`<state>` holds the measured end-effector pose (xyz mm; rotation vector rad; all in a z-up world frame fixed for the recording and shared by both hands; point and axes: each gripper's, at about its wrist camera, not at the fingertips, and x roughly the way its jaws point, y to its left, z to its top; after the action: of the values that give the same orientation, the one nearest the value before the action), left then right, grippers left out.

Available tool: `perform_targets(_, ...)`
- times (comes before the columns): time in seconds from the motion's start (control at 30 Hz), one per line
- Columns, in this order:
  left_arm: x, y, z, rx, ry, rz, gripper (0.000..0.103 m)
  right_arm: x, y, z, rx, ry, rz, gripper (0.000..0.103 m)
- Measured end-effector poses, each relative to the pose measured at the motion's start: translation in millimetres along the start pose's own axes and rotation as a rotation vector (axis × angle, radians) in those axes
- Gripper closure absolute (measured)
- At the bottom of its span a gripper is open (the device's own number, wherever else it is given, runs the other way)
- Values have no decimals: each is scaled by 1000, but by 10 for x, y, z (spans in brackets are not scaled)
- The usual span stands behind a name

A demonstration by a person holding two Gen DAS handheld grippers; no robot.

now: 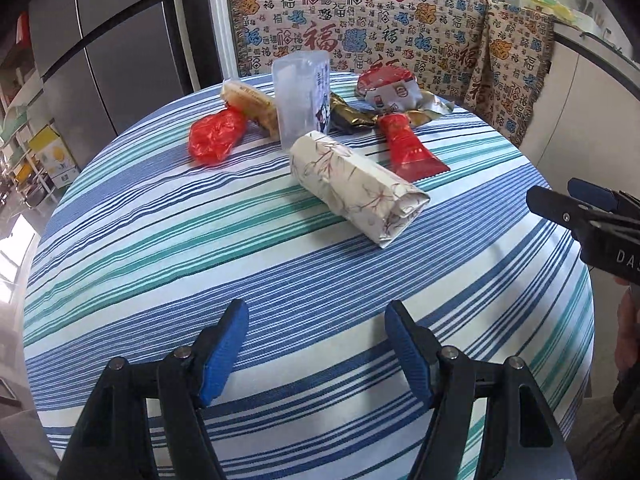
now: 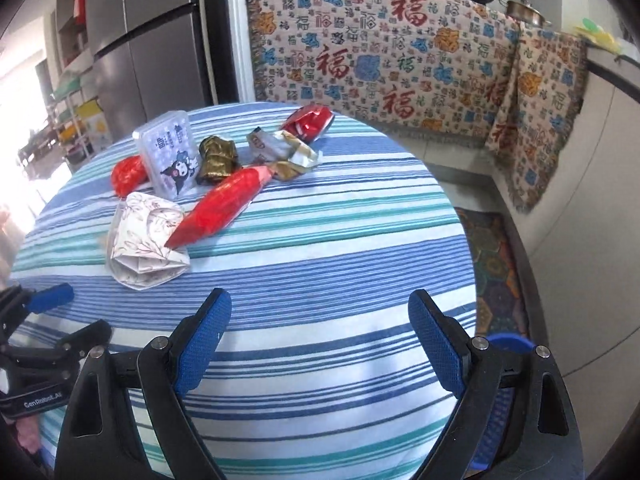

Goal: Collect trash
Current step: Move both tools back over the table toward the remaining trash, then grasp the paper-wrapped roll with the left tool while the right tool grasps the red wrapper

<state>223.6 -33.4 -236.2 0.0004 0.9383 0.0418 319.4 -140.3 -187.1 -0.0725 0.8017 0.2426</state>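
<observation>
Trash lies in a cluster on the far half of a round table with a blue, teal and white striped cloth [image 1: 160, 264] [image 2: 340, 240]. Nearest is a folded floral paper packet [image 1: 356, 188] [image 2: 146, 240]. Beside it lie a long red wrapper [image 1: 412, 148] [image 2: 224, 208], a crumpled red bag [image 1: 216, 136] [image 2: 128, 174], a gold-black wrapper [image 1: 352, 116] [image 2: 218, 158], a silver-red wrapper [image 1: 394, 94] [image 2: 280, 152] and a tan snack bar [image 1: 252, 104]. A clear plastic box with a cartoon label [image 1: 304, 100] [image 2: 170, 152] stands upright. My left gripper [image 1: 316, 344] and right gripper [image 2: 320, 340] hover open and empty over the near cloth.
A crushed red can [image 2: 308, 122] lies at the table's far edge. A patterned blanket [image 2: 380, 64] drapes the counter behind. A steel fridge [image 1: 112, 48] stands at the left. A blue basket [image 2: 500, 400] sits on the floor by the table's right side, near a patterned mat [image 2: 492, 264].
</observation>
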Motion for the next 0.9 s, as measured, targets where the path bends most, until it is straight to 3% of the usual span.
perform_targets(0.13, 35, 75, -22, -34, -4, 15, 15, 161, 131, -26, 5, 46, 16, 12)
perform_targets(0.37, 3, 160, 13, -81, -18, -13, 15, 206, 177, 16, -11, 41, 16, 12)
perform_targets(0.57, -318, 332, 225, -186, -154, -65, 15, 175, 127, 121, 35, -7, 48, 13)
perform_targets(0.67, -347, 374, 371, -230, -159, -149, 15, 175, 112, 237, 85, -23, 170, 18)
perform_targets(0.7, -310, 377, 419, -240, -144, -181, 15, 212, 108, 274, 110, -12, 233, 24)
perform_targets(0.73, -261, 371, 457, -245, -126, -201, 15, 266, 106, 310, 137, 6, 294, 33)
perform_targets(0.9, -29, 300, 577, -243, -72, -234, 16, 605, 255, 381, 151, 142, 450, 48)
